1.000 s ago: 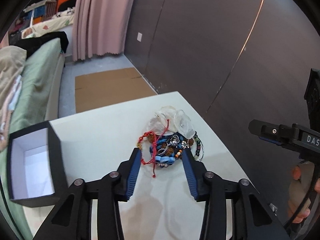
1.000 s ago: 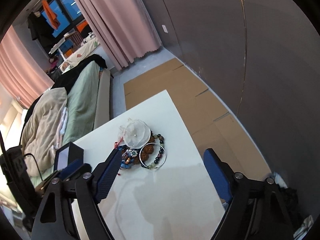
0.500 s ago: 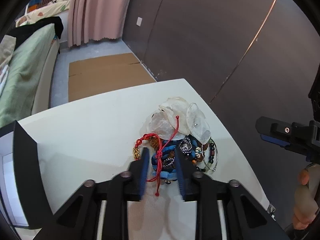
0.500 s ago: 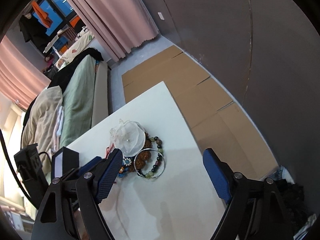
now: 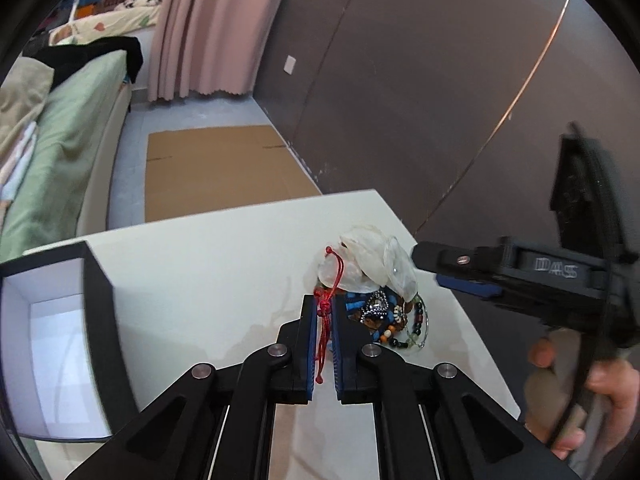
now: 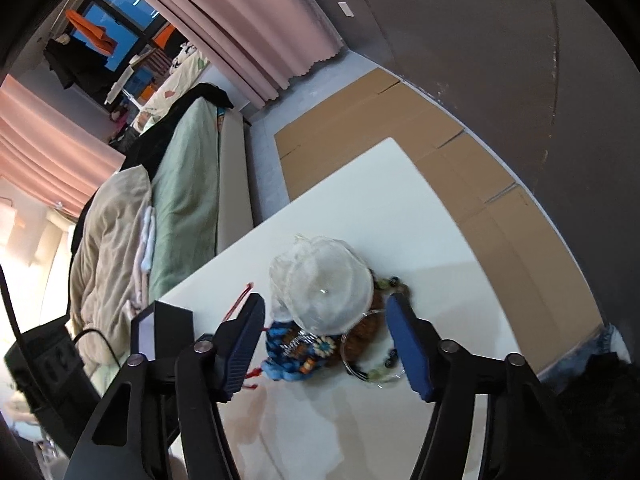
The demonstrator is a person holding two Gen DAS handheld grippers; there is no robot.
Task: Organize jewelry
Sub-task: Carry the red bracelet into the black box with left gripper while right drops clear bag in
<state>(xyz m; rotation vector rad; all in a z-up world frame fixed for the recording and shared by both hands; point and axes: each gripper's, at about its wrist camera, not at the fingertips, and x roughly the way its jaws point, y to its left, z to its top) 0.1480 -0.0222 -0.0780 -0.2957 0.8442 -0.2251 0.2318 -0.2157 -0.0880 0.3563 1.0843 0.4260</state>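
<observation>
Since earlier, left claw (image 5: 323, 306) clamped on knotted red cord (image 5: 325, 322); right claw (image 6: 326, 308) apart over gauzy pouch (image 6: 320, 280).

- Dark wall (image 5: 400, 80) on the right.
- Pink curtain (image 5: 212, 24) beside it.
- Cardboard (image 5: 216, 172) flat on grey floor (image 5: 124, 176).
- Bed (image 6: 188, 184) with green cover; window (image 6: 116, 20) behind.

Two wrist cameras, both tilted down over the white tabletop (image 5: 224, 264).

The left view looks along its tool (image 5: 323, 304) from close in, facing the dark wall; the right view peers from higher, over its own tool (image 6: 326, 322), toward the bed (image 6: 184, 184). Both take in the jewelry pile (image 5: 380, 300), tabletop and floor cardboard (image 5: 216, 168).
</observation>
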